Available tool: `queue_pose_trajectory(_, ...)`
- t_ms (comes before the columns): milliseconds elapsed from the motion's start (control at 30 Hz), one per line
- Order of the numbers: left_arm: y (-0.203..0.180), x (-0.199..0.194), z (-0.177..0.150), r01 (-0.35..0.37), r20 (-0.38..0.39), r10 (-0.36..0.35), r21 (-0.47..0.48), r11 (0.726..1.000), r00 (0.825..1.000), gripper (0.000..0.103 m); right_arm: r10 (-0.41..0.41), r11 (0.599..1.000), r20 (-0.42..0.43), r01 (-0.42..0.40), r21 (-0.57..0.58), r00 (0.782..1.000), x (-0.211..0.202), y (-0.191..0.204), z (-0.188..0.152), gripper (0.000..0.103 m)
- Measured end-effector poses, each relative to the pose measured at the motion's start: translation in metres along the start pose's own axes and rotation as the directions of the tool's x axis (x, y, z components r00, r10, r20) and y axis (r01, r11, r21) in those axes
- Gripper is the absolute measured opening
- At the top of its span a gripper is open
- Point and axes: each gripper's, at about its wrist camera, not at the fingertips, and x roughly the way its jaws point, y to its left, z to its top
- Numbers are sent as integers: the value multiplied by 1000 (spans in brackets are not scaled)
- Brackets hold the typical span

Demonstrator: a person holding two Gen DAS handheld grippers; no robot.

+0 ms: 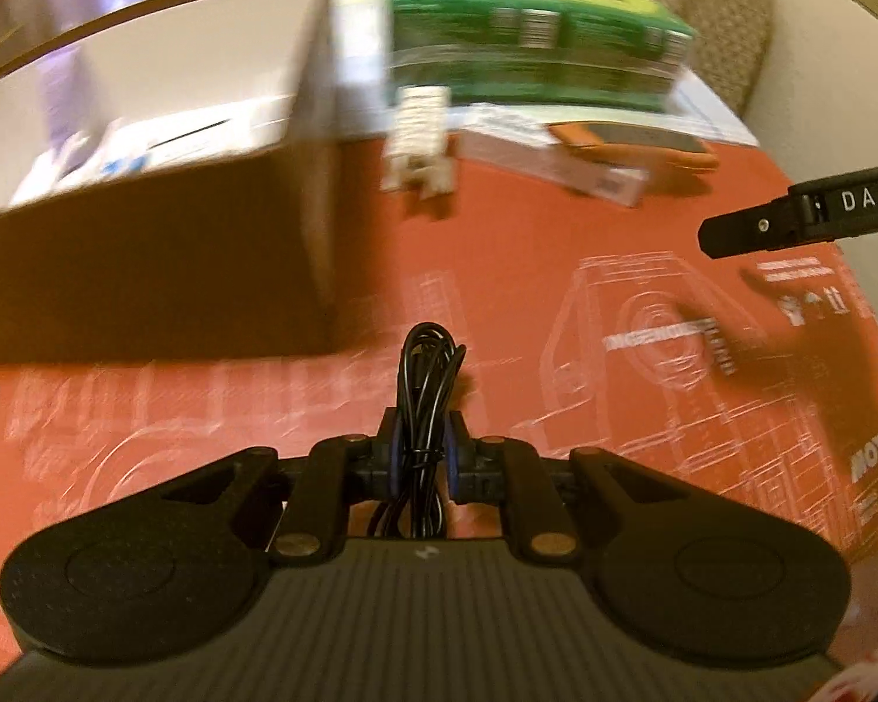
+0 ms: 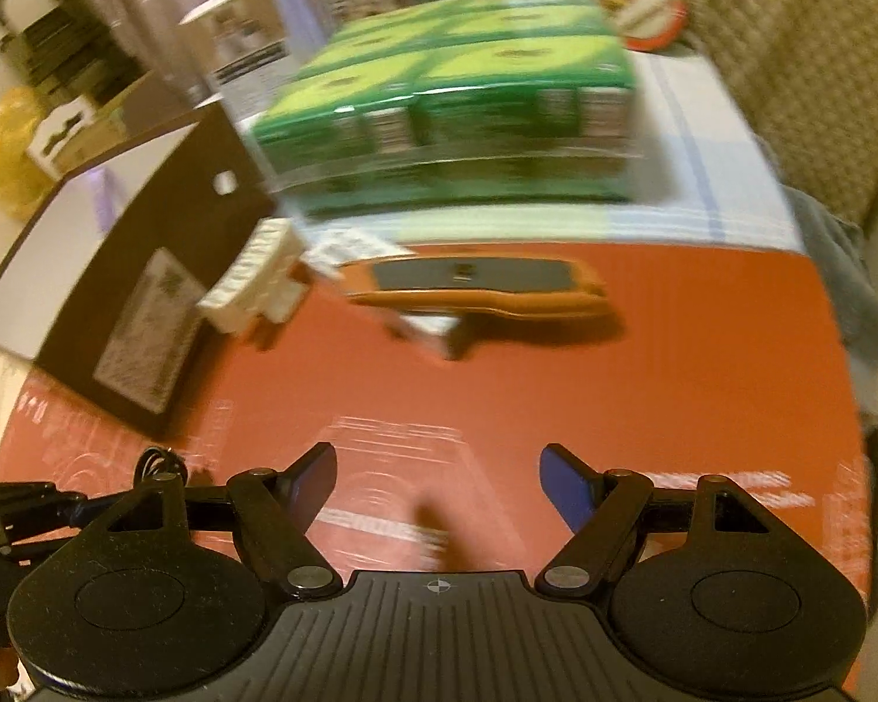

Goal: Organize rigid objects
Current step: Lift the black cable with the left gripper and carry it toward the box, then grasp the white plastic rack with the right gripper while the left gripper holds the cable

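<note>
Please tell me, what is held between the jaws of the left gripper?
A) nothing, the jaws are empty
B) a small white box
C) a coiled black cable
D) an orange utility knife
C: in the left wrist view the left gripper is shut on a bundled black cable, while the orange utility knife lies farther away on the red mat.

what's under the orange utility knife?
The orange utility knife lies across a small white box, its right end overhanging the red printed mat. How far the box runs under it is hidden, and blur obscures anything else there.
</note>
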Motion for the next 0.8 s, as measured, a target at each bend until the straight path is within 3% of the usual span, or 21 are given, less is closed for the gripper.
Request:
queue_pose_trajectory(200, 41, -19, -17, -81, 9, 82, -107, 991, 997, 11, 53, 996, 7, -52, -72, 999, 17, 41, 9, 74)
queue_pose_trajectory(500, 102, -33, -25, -178, 19, 188, -231, 957, 982, 11, 92, 986, 54, -84, -142, 994, 45, 87, 25, 73)
queue_pose_trajectory(667, 131, -35, -20, -201, 28, 219, -289, 936, 975, 11, 104, 981, 78, -90, -170, 992, 61, 105, 36, 60)
queue_pose_trajectory(800, 146, -35, -15, -215, 34, 237, -312, 926, 971, 11, 97, 981, 87, -80, -179, 991, 76, 114, 44, 55)
